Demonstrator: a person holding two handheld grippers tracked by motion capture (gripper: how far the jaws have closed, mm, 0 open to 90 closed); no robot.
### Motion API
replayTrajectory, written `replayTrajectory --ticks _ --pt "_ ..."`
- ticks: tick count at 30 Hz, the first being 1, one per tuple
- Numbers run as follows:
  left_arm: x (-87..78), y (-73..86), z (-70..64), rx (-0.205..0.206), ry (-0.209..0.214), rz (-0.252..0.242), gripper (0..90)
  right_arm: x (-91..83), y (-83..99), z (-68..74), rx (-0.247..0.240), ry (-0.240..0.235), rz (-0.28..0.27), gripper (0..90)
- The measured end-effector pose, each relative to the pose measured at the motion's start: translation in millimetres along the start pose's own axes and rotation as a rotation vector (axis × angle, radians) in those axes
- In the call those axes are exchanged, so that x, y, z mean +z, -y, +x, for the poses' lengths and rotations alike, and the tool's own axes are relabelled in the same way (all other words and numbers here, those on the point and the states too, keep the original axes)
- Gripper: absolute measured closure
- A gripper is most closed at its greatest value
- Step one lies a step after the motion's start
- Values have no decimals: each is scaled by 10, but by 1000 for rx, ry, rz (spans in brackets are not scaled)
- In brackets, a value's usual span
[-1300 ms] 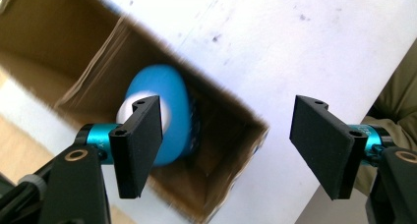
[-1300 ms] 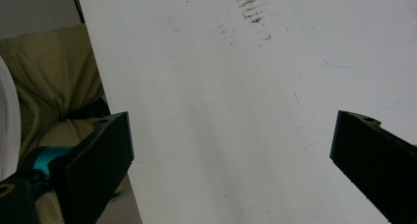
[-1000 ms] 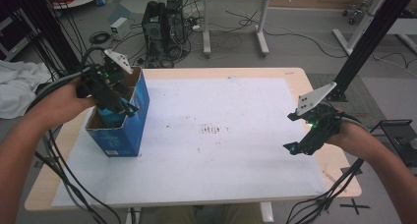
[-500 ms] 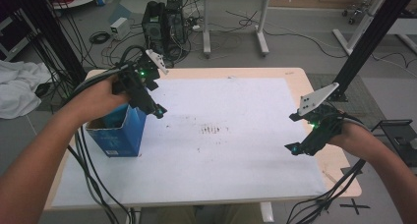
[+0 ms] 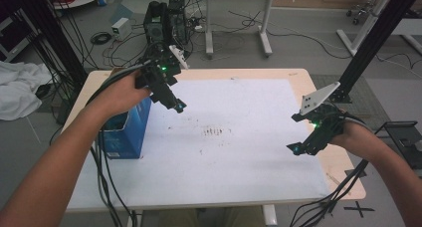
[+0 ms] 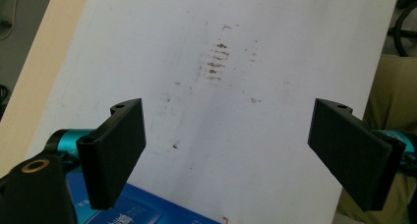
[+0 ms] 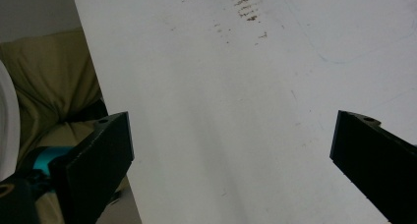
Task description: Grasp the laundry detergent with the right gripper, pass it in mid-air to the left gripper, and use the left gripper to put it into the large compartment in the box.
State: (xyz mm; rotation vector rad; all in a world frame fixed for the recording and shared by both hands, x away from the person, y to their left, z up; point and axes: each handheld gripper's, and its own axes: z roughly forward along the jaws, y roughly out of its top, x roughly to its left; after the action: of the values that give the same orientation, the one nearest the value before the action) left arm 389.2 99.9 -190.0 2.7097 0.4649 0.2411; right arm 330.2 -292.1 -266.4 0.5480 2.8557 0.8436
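Blue cardboard marks the one thing on the white sheet: an open-topped box (image 5: pixel 125 132) standing at the left edge of the counter (image 5: pixel 239 73), in the left-middle of the high view. The left tool (image 5: pixel 175 103) hangs above and just to the upper right of the box, its jaws spread wide with nothing between them; in the left gripper view a corner of the box's printed blue face (image 6: pixel 137 209) shows at the bottom of the frame, beneath the jaws, so the box lies below and behind where the tool is looking. The right tool (image 5: pixel 297 148) sits well apart at the right-middle of the high view, near the counter's right edge, and in the right gripper view its jaws (image 7: pixel 231 170) are likewise spread and empty over bare white sheet. A patch of brown stains (image 5: pixel 215 132) lies between the two tools, near the sheet's centre. The box's long axis runs roughly from the near edge toward the far edge of the counter. The left hand (image 5: pixel 122 90) is by far the nearer one; judging from this, any next reach for the box falls to it, and would need the tool turned back down toward the box's rim.
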Motion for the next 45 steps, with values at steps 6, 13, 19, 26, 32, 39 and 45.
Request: replayTrajectory --ticks 6,13,19,26,32,39,45 --pt "133 -91 40 31 15 13 145 9 -71 -46 -1 -9 4 17" --pt "250 -185 74 59 41 23 145 52 -141 -107 -12 -17 16 17" --pt "323 -212 103 74 52 36 145 95 -161 -156 -12 -19 23 17" --pt "386 -201 110 70 59 39 145 130 -188 -164 -18 -30 26 17" --pt "425 -189 116 52 64 22 145 154 -198 -183 -21 -33 28 17" --pt "430 -190 146 69 63 42 145 175 -214 -196 -22 -34 36 17" --pt "452 -172 138 51 71 32 145 187 -224 -204 -24 -35 38 17"
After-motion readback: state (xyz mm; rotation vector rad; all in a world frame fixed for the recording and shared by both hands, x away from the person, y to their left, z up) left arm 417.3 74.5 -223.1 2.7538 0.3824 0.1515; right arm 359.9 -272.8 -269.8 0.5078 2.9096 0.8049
